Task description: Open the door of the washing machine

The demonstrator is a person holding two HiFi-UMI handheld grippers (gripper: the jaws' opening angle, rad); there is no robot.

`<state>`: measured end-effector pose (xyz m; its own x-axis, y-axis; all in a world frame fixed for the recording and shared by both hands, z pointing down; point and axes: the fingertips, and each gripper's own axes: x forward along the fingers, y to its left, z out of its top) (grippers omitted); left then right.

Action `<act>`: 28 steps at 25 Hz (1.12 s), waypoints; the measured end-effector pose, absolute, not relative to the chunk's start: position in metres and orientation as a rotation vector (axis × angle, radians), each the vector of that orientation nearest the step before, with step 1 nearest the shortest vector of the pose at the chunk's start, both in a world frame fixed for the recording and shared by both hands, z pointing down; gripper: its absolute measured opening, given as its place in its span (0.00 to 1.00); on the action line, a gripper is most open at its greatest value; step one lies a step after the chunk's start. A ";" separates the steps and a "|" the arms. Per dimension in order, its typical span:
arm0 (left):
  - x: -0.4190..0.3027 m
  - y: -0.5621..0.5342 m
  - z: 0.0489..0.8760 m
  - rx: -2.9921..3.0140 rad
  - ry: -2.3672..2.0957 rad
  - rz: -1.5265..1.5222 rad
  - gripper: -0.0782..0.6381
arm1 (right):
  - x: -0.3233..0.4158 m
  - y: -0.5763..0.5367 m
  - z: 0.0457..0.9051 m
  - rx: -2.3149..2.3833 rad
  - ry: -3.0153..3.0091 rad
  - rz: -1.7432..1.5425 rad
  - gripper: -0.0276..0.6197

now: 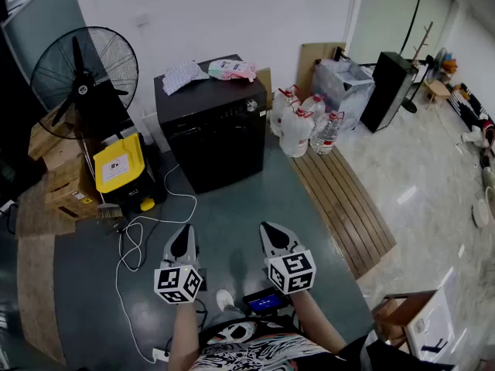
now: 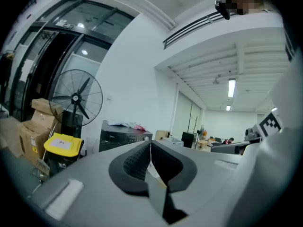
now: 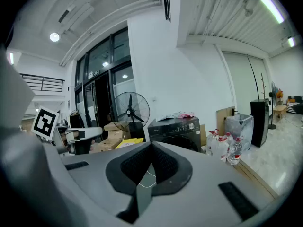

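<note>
The black washing machine (image 1: pixel 214 130) stands against the back wall with its door closed; it also shows as the washing machine (image 2: pixel 122 137) in the left gripper view and the washing machine (image 3: pixel 176 131) in the right gripper view. My left gripper (image 1: pixel 182 236) and right gripper (image 1: pixel 272 228) hover side by side over the grey floor, well short of the machine. Both are shut, jaws pressed together, nothing between them. A cloth (image 1: pixel 182 74) and a pink packet (image 1: pixel 230 69) lie on the machine's top.
A standing fan (image 1: pixel 85 72), a yellow-lidded bin (image 1: pixel 122 168) and cardboard boxes (image 1: pixel 63 178) are left of the machine. Water bottles (image 1: pixel 300 126) and a wooden pallet (image 1: pixel 342 203) sit to its right. A white cable (image 1: pixel 139 242) runs across the floor.
</note>
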<state>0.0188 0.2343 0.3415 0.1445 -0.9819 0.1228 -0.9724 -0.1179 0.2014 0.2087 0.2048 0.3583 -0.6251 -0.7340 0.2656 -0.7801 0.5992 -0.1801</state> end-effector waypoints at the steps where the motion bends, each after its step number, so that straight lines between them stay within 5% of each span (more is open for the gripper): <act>1: 0.021 0.240 0.345 2.173 -1.899 -0.076 0.12 | 0.207 0.208 0.361 1.261 -2.661 0.414 0.05; 11: 0.035 0.241 0.355 2.156 -1.875 -0.054 0.12 | 0.205 0.210 0.370 1.209 -2.683 0.438 0.05; 15: 0.035 0.230 0.359 2.165 -1.848 -0.042 0.21 | 0.202 0.199 0.377 1.172 -2.702 0.518 0.05; 17: 0.029 0.220 0.363 2.160 -1.849 -0.052 0.22 | 0.195 0.193 0.380 1.123 -2.705 0.548 0.33; 28: -0.041 0.096 0.416 2.126 -1.851 -0.011 0.25 | 0.144 0.077 0.412 1.174 -2.605 0.476 0.31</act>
